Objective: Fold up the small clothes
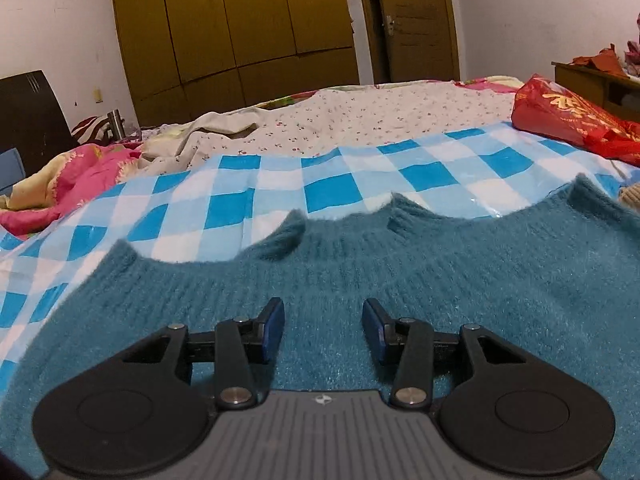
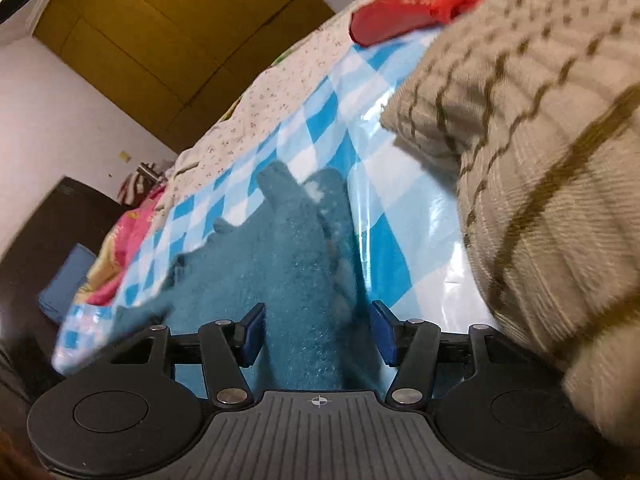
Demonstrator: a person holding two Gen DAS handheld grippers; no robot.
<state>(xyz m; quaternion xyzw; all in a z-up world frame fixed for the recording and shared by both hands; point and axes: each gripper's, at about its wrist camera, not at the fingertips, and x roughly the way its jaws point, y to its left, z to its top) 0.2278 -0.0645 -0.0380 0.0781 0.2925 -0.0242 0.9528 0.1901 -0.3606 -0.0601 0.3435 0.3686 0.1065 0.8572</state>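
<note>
Left wrist view: left gripper hovers over the teal sweater, fingers spread, nothing pinched. Right gripper also spread, straddling the sweater's edge on the checkered sheet.

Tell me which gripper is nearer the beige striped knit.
Right. The right gripper has the beige striped knit looming just off its right side. The left gripper sits over the teal sweater; the knit only peeks in at its far right edge.
</note>
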